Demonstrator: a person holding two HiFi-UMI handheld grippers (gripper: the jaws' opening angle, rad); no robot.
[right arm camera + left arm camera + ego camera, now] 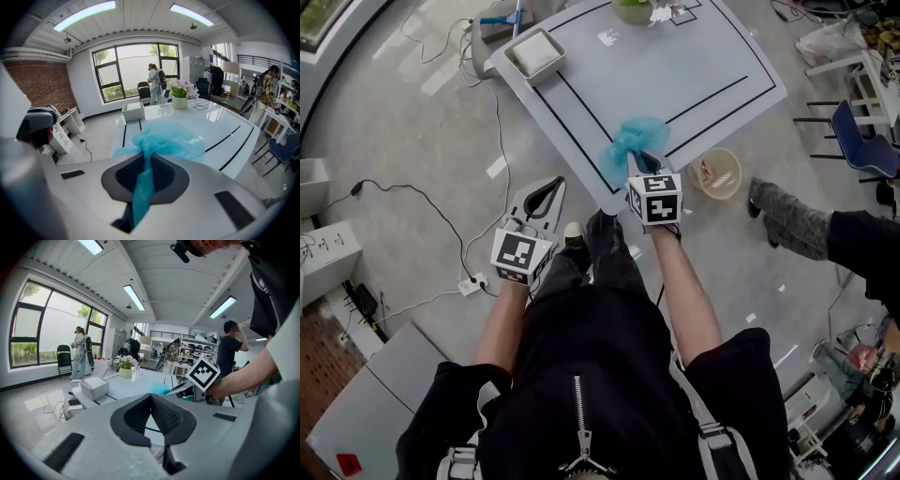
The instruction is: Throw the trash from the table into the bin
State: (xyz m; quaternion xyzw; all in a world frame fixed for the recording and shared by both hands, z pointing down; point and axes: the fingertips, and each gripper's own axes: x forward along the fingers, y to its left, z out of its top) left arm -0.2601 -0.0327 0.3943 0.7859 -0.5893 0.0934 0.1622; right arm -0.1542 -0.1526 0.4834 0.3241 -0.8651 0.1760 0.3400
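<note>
Right gripper point(146, 161) pinches the blue plastic wad point(630, 139) tight above the table point(694, 66) corner. Best carry it squarely over the bin point(716, 173) on the floor nearby, then release low. Left gripper point(546, 191) hangs closed, empty.

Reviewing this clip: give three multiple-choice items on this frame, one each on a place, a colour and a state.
1. The bin stands: A on a chair; B on the floor by the table's corner; C on a shelf.
2. The plastic trash is: A red; B teal; C yellow.
3. The left gripper's jaws are: A together, empty; B on the trash; C wide apart.
B, it sits on the floor; B, teal between the right gripper's jaws; A, they meet on nothing.
</note>
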